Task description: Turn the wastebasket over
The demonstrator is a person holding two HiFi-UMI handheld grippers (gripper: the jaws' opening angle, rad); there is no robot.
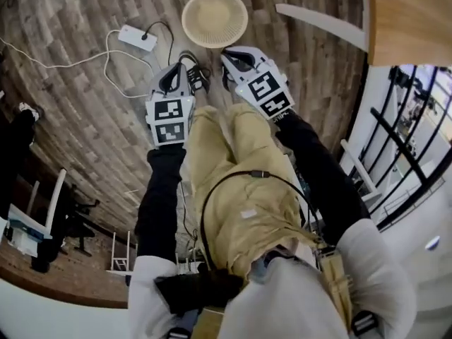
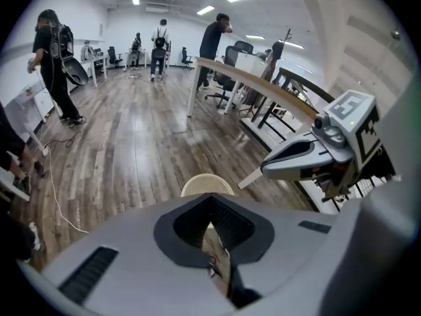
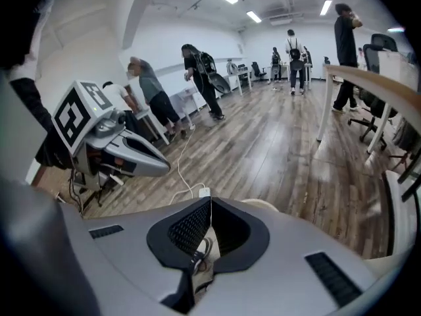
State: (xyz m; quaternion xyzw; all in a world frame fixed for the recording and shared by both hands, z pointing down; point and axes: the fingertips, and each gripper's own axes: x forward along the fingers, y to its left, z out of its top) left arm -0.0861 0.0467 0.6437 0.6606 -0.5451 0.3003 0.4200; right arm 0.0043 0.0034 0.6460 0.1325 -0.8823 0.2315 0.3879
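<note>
A round cream wastebasket [image 1: 215, 18] stands on the wooden floor ahead of my feet, and from above I see its pale circular face. Both grippers hang side by side just short of it, pointing down toward it. My left gripper [image 1: 185, 68] is shut with nothing between its pads. My right gripper [image 1: 232, 56] is shut and empty as well. In the left gripper view the wastebasket [image 2: 206, 185] peeks over the closed left gripper [image 2: 211, 197], with the right gripper [image 2: 271, 170] to the side. In the right gripper view a sliver of the wastebasket [image 3: 264, 205] shows past the right gripper [image 3: 210, 201].
A white power strip [image 1: 137, 37] with trailing cables lies left of the basket. A wooden tabletop [image 1: 409, 20] and its white leg [image 1: 321, 20] are at the upper right. A black railing [image 1: 413, 140] runs along the right. Several people stand farther off in the room.
</note>
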